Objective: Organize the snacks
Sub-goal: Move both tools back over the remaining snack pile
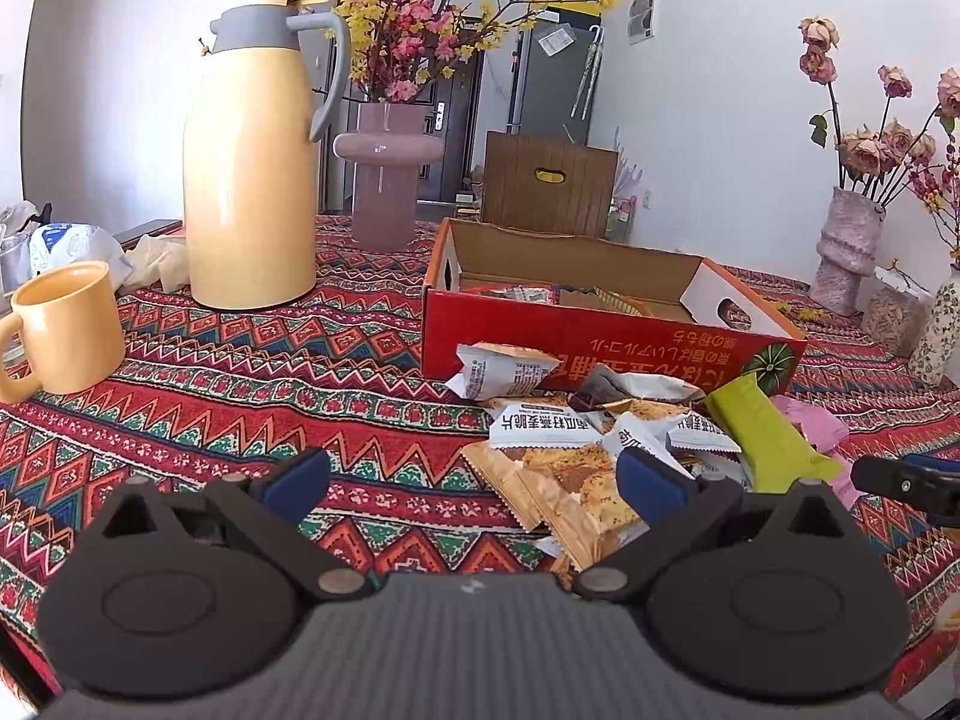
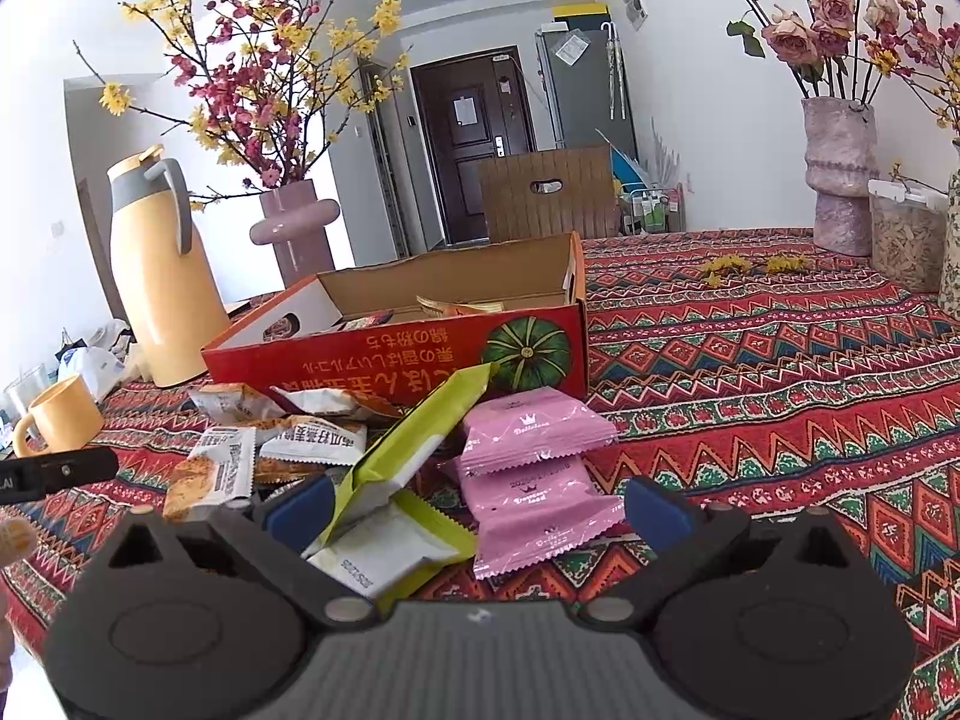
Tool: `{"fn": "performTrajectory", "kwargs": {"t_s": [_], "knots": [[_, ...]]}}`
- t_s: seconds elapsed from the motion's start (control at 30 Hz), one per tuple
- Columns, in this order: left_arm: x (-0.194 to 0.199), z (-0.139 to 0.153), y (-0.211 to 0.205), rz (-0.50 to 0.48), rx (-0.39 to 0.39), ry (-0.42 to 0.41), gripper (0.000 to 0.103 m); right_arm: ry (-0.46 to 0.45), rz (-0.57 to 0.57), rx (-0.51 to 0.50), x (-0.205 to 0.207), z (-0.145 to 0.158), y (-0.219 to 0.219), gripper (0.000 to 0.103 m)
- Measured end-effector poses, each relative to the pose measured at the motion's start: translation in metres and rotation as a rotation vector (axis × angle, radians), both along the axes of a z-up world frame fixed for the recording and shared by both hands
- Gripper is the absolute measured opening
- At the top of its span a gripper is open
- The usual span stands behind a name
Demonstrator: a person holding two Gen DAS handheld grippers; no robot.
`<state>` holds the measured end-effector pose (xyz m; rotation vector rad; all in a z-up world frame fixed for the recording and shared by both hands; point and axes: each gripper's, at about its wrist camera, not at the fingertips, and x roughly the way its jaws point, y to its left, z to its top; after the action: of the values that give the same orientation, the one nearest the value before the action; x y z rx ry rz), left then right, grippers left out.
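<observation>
A pile of snack packets lies on the patterned tablecloth in front of an open red cardboard box (image 1: 576, 330), which also shows in the right wrist view (image 2: 372, 354). The pile holds white oat-crisp packets (image 1: 543, 423), tan cracker packets (image 1: 540, 498), a green bar packet (image 1: 768, 438) and pink packets (image 2: 540, 468). A few packets lie inside the box. My left gripper (image 1: 474, 480) is open and empty, low over the left side of the pile. My right gripper (image 2: 477, 507) is open and empty, straddling the green packet (image 2: 408, 456) and the pink packets.
A yellow thermos jug (image 1: 252, 180) and a yellow mug (image 1: 66, 330) stand at the left. A mauve vase with blossom branches (image 1: 384, 180) stands behind the box. A textured vase of dried roses (image 2: 840, 174) and a clear container (image 2: 906, 240) stand at the right. A wooden chair back (image 1: 549, 183) is beyond the table.
</observation>
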<state>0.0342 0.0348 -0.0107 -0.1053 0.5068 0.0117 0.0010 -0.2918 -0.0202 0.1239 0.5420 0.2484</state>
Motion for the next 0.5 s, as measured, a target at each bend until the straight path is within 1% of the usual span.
{"fn": "performTrajectory", "kwargs": {"t_s": [0.1, 0.37, 0.5], "knots": [[0.0001, -0.0012, 0.0016, 0.002, -0.015, 0.001, 0.103, 0.005, -0.010, -0.009, -0.0006, -0.0014, -0.0008, 0.103], [0.0023, -0.0038, -0.0015, 0.001, -0.012, 0.013, 0.103, 0.012, -0.022, -0.038, -0.0018, -0.0047, -0.0018, 0.102], [0.0048, -0.0051, -0.0034, 0.000, -0.011, 0.021, 0.103, 0.022, -0.014, -0.026, -0.0009, -0.0059, -0.0024, 0.102]]}}
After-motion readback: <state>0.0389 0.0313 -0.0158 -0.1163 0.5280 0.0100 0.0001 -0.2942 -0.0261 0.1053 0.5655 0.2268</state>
